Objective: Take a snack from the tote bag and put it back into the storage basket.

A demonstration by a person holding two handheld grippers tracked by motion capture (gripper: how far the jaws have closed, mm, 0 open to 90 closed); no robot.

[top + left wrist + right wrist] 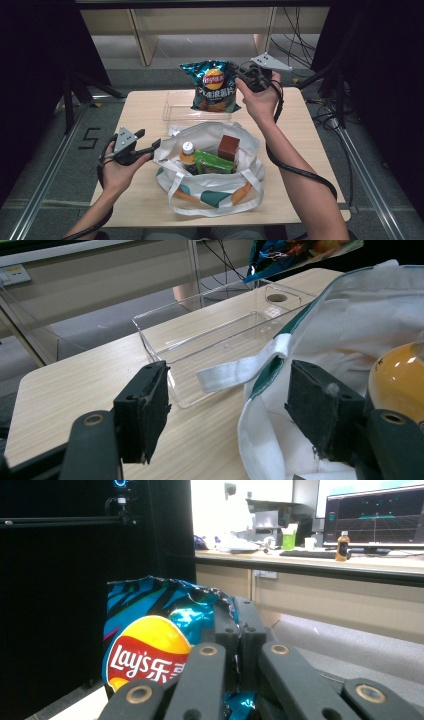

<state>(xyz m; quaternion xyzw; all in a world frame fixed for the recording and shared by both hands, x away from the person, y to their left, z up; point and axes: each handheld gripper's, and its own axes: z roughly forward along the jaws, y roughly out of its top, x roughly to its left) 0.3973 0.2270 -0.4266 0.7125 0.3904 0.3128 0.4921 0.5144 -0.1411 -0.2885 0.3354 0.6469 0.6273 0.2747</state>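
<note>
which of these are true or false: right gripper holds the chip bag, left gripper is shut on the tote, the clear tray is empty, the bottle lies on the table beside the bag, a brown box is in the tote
1. The right gripper is clamped on the chip bag. True: its jaws are shut on the bag's top corner, holding it up over the clear tray.
2. The left gripper is shut on the tote bag. False: its jaws stand open, astride the tote's rim.
3. The clear tray is empty. True.
4. The orange bottle lies on the table beside the tote. False: it stands inside the tote.
5. A brown box is in the tote. True, next to a green packet.
</note>
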